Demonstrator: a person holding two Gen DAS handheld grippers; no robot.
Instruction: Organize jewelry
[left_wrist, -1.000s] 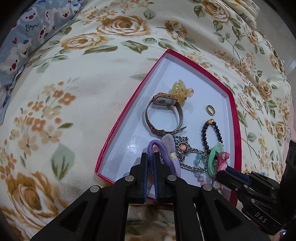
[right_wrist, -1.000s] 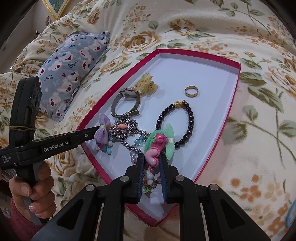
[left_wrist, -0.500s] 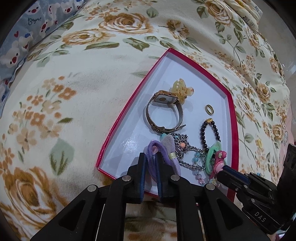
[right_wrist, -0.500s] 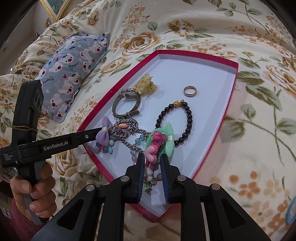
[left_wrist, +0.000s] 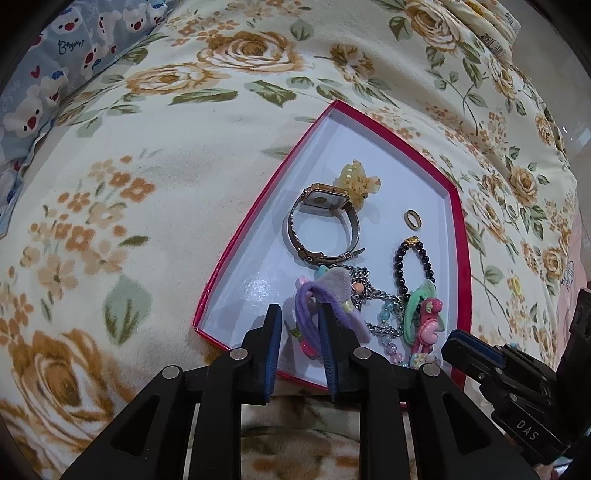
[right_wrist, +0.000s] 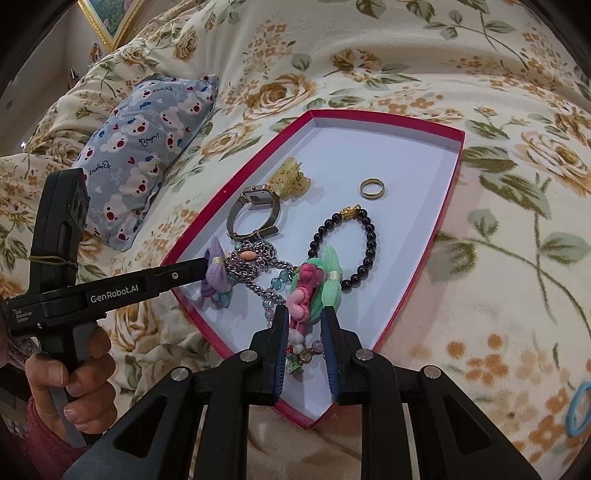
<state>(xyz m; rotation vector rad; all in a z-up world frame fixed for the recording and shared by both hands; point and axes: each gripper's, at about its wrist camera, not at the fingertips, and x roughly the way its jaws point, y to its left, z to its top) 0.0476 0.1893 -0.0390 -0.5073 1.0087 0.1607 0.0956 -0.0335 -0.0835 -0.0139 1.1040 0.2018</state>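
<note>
A red-rimmed box (left_wrist: 463, 236) with a white floor lies on a floral blanket (left_wrist: 147, 184), filling the centre of both views. In the left wrist view, the left gripper (left_wrist: 301, 334) sits at the lower centre with its jaws just opened a little; the purple hair tie (left_wrist: 334, 295) lies between them, loose rather than pinched. In the right wrist view, the right gripper (right_wrist: 304, 334) at the lower centre has also been easing apart, and the pink and green hair clip (right_wrist: 314, 291) sits in the gap without being squeezed. Further up the box lie a watch (left_wrist: 321, 225), a yellow claw clip (left_wrist: 358, 181), a gold ring (right_wrist: 372, 188), a black bead bracelet (right_wrist: 365, 243) and a silver chain (right_wrist: 255, 266). A bear-print pillow (right_wrist: 147, 147) rests at the upper left, and a hand (right_wrist: 70, 373) grips the left tool's handle at the lower left.
</note>
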